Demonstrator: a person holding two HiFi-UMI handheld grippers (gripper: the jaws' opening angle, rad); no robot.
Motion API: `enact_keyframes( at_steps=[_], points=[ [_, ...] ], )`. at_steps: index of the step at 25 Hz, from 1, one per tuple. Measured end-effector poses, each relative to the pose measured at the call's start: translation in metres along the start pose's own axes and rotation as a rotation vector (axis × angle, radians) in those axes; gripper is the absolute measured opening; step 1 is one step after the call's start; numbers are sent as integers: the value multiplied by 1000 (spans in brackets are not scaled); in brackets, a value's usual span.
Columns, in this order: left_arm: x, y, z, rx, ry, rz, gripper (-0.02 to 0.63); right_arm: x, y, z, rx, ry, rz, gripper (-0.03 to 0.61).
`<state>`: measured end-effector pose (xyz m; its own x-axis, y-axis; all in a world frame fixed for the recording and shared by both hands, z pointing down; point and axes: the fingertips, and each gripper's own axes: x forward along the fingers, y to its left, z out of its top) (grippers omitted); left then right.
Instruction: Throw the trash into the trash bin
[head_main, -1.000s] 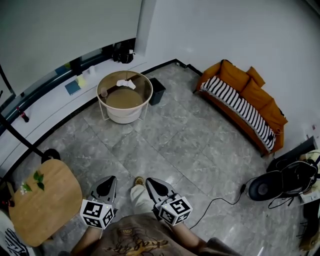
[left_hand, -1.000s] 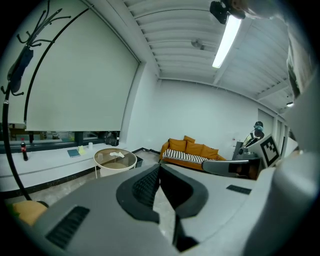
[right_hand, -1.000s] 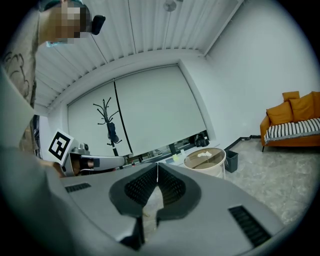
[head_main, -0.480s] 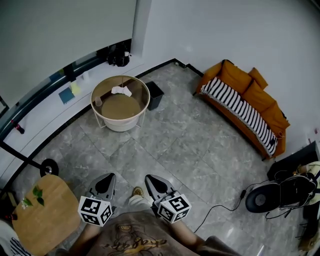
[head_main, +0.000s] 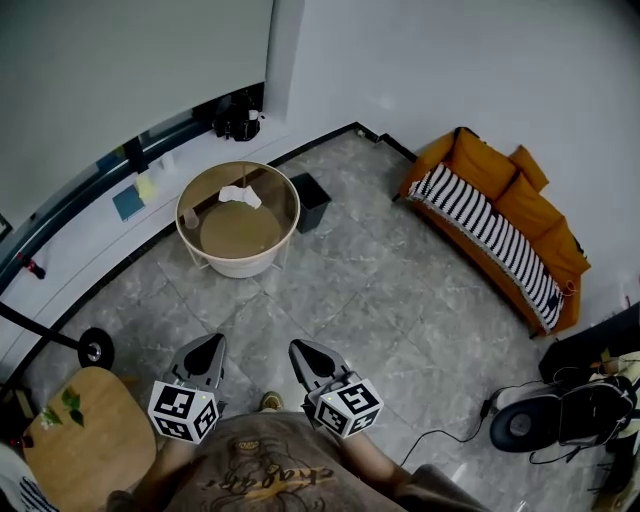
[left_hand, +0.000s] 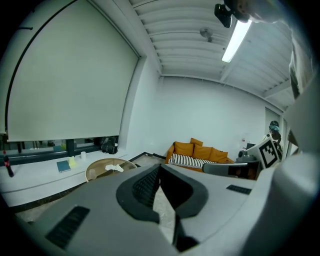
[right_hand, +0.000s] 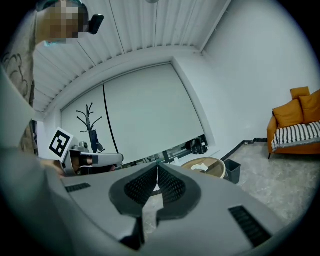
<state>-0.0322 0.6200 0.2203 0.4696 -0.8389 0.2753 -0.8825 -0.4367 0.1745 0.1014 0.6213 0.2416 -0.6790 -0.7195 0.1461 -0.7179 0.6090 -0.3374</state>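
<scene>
Head view, lower left: my left gripper (head_main: 212, 342), fingers closed tip to tip on nothing. Beside it is my right gripper (head_main: 296, 347), fingers likewise shut and empty. Upper left: the crumpled white trash (head_main: 238, 195) lies on the round surface (head_main: 205, 190). The dark trash bin (head_main: 311, 200) stands just right of it. My left gripper view omits the bin. My right gripper view shows it, plus a coat stand (right_hand: 91, 122). The bin's contents cannot be made out.

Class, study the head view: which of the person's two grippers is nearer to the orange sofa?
Right. The right gripper is on the side facing the sofa, which stands ahead and to its right. The left gripper is beside the right one, on the side away from the sofa.
</scene>
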Motion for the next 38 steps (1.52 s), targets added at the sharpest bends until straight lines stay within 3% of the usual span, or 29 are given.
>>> enact_keyframes(
  at_steps=[18,38],
  points=[
    [106,49,18,6,-2,-24,18,75,-73,13,4,9,-18,18],
    [288,180,94,-19,40,-64,18,266,-180,79,23,73,-47,18]
  ],
)
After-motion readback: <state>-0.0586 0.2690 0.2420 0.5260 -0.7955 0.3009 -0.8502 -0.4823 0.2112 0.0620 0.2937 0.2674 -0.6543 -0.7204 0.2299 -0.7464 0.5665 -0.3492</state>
